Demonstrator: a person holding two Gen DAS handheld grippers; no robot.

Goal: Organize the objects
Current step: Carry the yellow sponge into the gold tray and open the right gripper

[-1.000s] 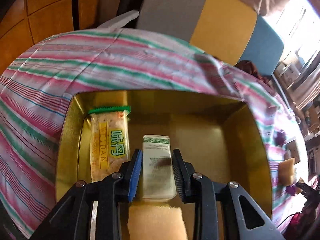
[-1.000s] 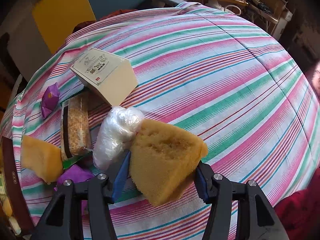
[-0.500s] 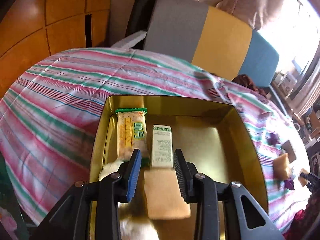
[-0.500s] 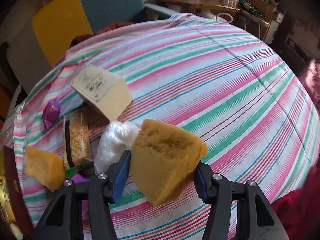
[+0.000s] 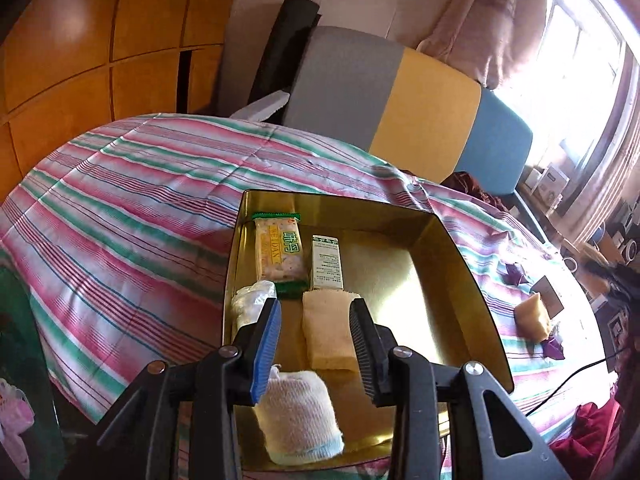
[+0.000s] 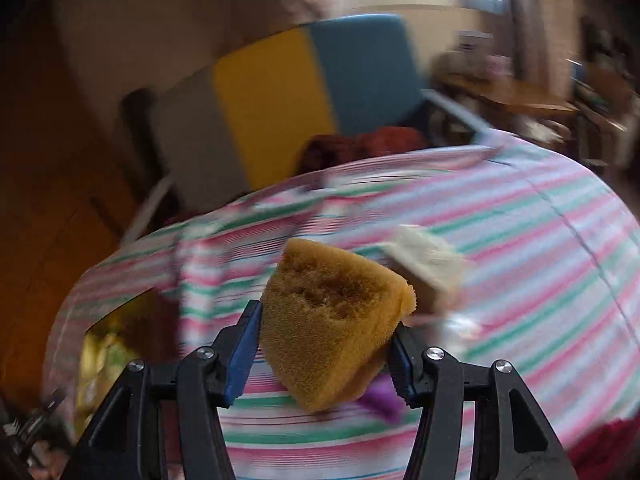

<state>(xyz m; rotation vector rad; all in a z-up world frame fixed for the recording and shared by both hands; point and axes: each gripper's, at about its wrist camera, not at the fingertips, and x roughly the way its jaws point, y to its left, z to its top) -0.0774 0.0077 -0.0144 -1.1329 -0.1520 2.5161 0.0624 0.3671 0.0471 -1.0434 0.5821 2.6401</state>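
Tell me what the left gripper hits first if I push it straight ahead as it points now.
Probably the flat yellow sponge lying in the gold tin, right between the open left gripper fingers; the small white box sits just beyond. Depth is uncertain.

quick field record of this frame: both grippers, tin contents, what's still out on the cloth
left hand-held gripper: open, empty, above the tin
right hand-held gripper: shut on sponge wedge
gold tin: on striped cloth
tin contents: cracker pack, small box, yellow sponge, plastic-wrapped bundle, gauze roll
still on cloth: another sponge, purple wrappers
right view: motion-blurred
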